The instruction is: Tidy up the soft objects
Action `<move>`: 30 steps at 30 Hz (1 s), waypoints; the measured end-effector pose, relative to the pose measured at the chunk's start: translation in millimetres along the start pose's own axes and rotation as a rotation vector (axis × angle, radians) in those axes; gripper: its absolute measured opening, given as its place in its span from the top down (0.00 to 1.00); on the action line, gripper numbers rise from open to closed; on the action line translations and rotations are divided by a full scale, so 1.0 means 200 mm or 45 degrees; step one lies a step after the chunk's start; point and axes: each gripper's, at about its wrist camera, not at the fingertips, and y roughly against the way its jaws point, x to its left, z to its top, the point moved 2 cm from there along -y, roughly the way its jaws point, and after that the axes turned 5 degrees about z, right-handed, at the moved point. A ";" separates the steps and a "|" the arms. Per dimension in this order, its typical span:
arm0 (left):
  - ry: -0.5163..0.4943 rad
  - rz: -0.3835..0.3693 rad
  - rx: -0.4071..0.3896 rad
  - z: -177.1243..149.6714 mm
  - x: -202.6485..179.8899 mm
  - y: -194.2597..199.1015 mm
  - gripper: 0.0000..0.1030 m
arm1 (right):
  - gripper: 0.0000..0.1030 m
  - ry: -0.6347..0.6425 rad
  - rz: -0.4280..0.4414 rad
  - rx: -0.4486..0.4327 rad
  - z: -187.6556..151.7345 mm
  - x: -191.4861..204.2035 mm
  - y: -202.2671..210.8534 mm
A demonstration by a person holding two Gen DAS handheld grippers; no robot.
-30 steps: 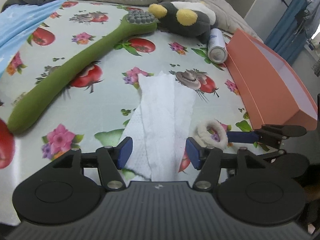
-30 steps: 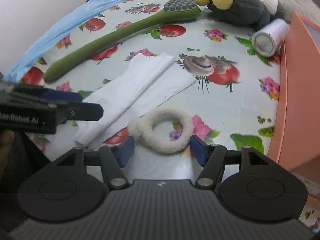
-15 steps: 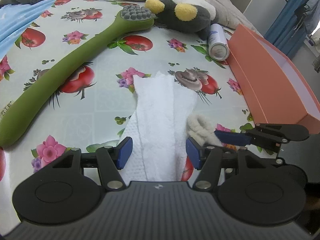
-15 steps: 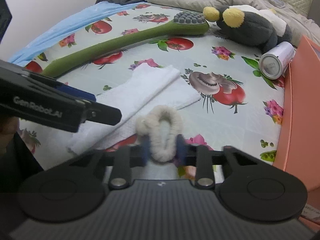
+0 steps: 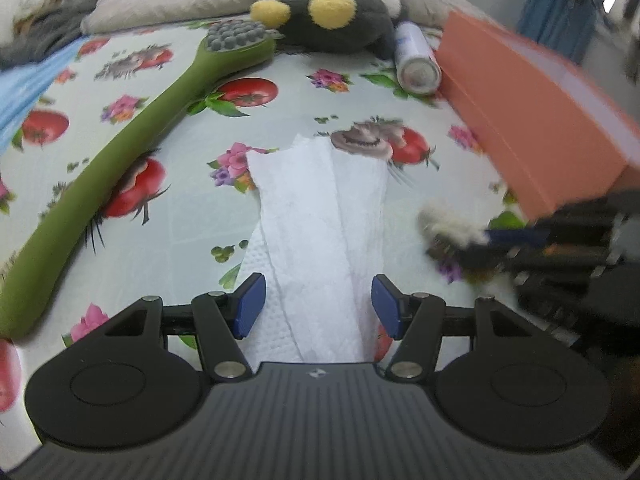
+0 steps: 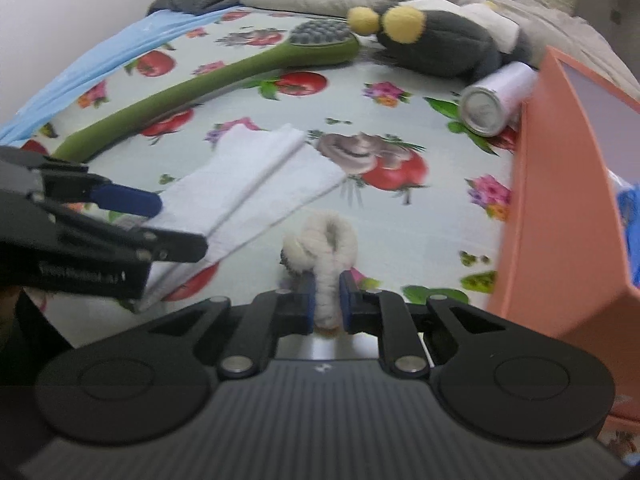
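My right gripper (image 6: 325,304) is shut on a fluffy white scrunchie (image 6: 326,248) and holds it just above the flowered cloth; it also shows blurred in the left wrist view (image 5: 448,222). My left gripper (image 5: 318,307) is open over the near end of a folded white towel (image 5: 320,216), which also shows in the right wrist view (image 6: 256,184). A long green soft massage stick (image 5: 120,160) lies to the left. A dark plush toy with yellow parts (image 5: 336,16) sits at the back.
An orange box (image 6: 560,208) stands open on the right, close to the scrunchie. A white spray can (image 6: 496,100) lies beside its far corner. Grey bedding (image 5: 200,4) and blue cloth (image 6: 100,60) border the flowered cloth.
My right gripper closed on the scrunchie, lifted it off the cloth and moved it right toward the orange box. My left gripper stayed open over the towel.
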 end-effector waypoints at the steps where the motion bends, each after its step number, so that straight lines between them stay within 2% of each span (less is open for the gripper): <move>1: -0.051 0.034 -0.005 -0.01 -0.03 -0.01 0.38 | 0.85 -0.015 -0.009 0.001 -0.01 -0.01 0.00; 3: -0.119 0.082 -0.019 -0.02 -0.07 -0.01 0.38 | 0.85 -0.043 -0.018 0.004 -0.01 -0.03 0.00; 6: -0.103 0.084 -0.018 -0.02 -0.07 -0.01 0.43 | 0.84 -0.067 -0.013 0.002 -0.01 -0.04 0.00; 13: -0.080 0.101 -0.009 -0.02 -0.05 0.00 0.81 | 0.84 -0.092 -0.008 -0.003 -0.01 -0.04 0.00; 16: -0.063 0.102 -0.016 -0.02 -0.06 0.01 0.87 | 0.84 -0.119 -0.022 -0.013 -0.01 -0.04 0.02; 21: 0.008 0.076 -0.019 -0.01 -0.09 0.04 0.91 | 0.86 -0.153 -0.037 -0.059 0.02 -0.05 0.08; 30: 0.175 0.076 -0.102 0.06 -0.05 0.23 0.91 | 0.86 -0.179 -0.036 -0.145 0.07 -0.03 0.22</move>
